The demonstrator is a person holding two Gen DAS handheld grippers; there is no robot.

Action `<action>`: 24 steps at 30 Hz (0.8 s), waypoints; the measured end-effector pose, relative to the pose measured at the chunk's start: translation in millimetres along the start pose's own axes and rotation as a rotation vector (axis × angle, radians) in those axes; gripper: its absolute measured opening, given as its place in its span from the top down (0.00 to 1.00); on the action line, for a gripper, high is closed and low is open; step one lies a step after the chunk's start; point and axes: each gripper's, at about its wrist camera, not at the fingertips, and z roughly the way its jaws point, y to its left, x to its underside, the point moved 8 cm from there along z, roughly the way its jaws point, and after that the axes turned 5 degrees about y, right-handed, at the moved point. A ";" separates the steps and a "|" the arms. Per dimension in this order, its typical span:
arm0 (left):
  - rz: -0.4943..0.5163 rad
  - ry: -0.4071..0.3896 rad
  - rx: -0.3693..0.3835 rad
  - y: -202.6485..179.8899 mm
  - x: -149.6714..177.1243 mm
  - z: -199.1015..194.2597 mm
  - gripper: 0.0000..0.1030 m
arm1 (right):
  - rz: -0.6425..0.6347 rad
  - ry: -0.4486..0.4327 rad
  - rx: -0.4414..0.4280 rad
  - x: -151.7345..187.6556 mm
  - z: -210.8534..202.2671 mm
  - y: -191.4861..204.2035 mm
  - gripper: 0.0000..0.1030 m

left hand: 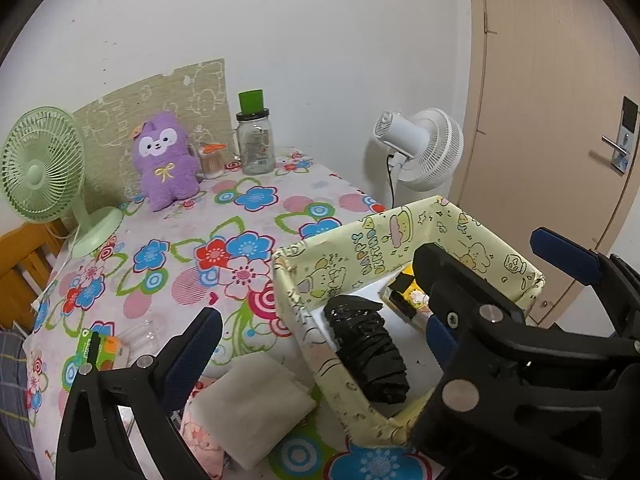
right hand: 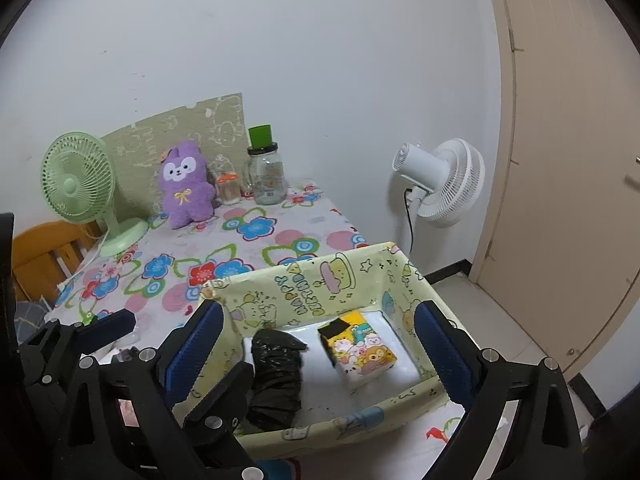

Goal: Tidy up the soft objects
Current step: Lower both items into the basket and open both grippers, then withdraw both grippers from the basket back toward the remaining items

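Observation:
A box [right hand: 320,300] wrapped in yellow-green cartoon paper stands at the table's near right corner. Inside lie a black crumpled plastic bundle [right hand: 276,376] and a yellow cartoon tissue pack [right hand: 360,356]. My right gripper [right hand: 320,328] hovers open over the box, pads touching nothing. My left gripper [left hand: 316,340] is open too, over the box's left wall [left hand: 304,320], with the black bundle [left hand: 372,356] ahead of it. A white folded cloth [left hand: 248,404] lies on a pink floral cloth [left hand: 200,440] left of the box. A purple plush [left hand: 166,160] sits at the back.
A green fan [left hand: 44,168] stands at the back left of the flowered tablecloth [left hand: 240,240]. A glass jar [left hand: 256,144] with a green cap and a small orange-lidded pot [left hand: 212,160] stand by the wall. Further right are a white fan [left hand: 428,148] and a door [left hand: 560,120]. A small green-orange pack [left hand: 96,348] lies near left.

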 end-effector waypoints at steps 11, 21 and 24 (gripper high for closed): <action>-0.043 -0.024 -0.034 26.1 9.2 -18.7 0.00 | -0.027 -0.019 -0.020 2.1 -15.1 25.6 0.05; -0.068 -0.048 -0.056 46.9 20.0 -37.0 0.00 | -0.045 -0.025 -0.060 7.5 -25.0 50.9 0.05; -0.079 -0.055 -0.064 54.7 23.6 -42.2 0.00 | -0.052 -0.025 -0.077 8.9 -26.9 59.4 0.05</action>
